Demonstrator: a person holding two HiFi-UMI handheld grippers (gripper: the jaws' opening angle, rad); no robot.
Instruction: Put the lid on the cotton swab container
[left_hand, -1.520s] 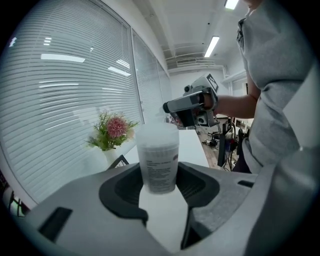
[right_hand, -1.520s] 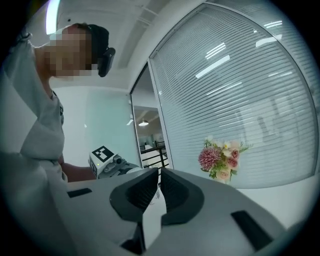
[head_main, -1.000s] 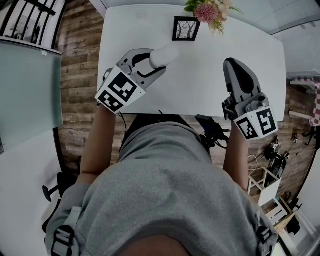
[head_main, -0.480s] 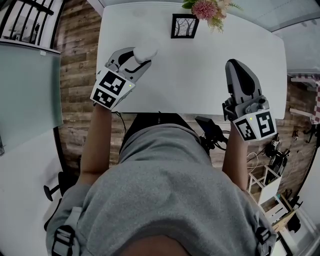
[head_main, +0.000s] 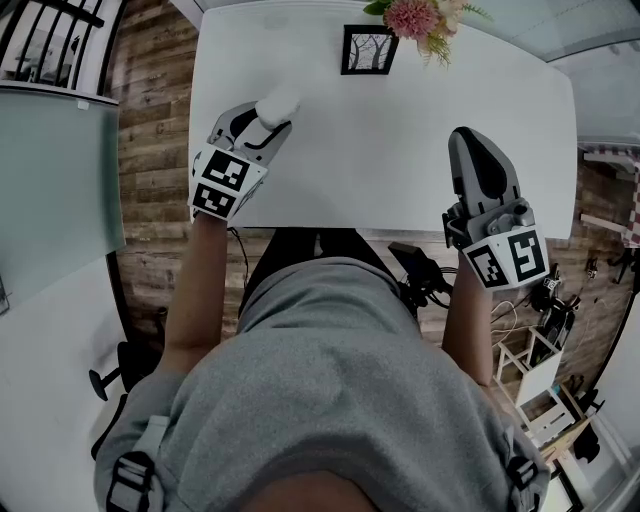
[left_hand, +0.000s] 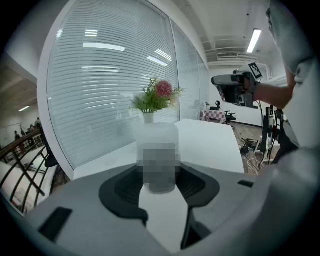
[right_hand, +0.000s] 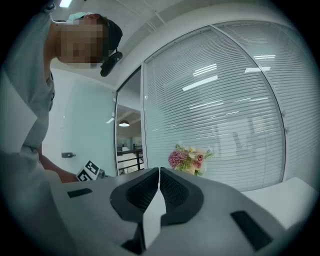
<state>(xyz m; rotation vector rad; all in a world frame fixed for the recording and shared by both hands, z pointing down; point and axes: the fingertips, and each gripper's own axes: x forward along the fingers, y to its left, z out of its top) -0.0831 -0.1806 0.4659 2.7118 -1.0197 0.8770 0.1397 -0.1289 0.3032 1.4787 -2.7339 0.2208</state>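
White worktop (head_main: 380, 150) stretches below the person in the head view, with the left tongs (head_main: 262, 118) over its left side pinching a pale, frosted container (head_main: 279, 101) clear of the surface. The left gripper view shows what the overhead angle cannot: the container stands upright between the spread pads, both sides pressed against it, its lower half covered by a mosaic patch. Whether a lid sits on it cannot be told from any view. The right tongs (head_main: 468, 137) hang over the right side of the worktop, well apart from the container; the right gripper view shows the pads pressed together with nothing between them. Only the head view shows a small black picture frame (head_main: 369, 50) at the far edge, just beside a bunch of pink flowers (head_main: 415, 18). Both gripper views show those flowers against a window with blinds (right_hand: 225, 100), which the head view leaves out. The left gripper view also catches the right tongs raised across the worktop.
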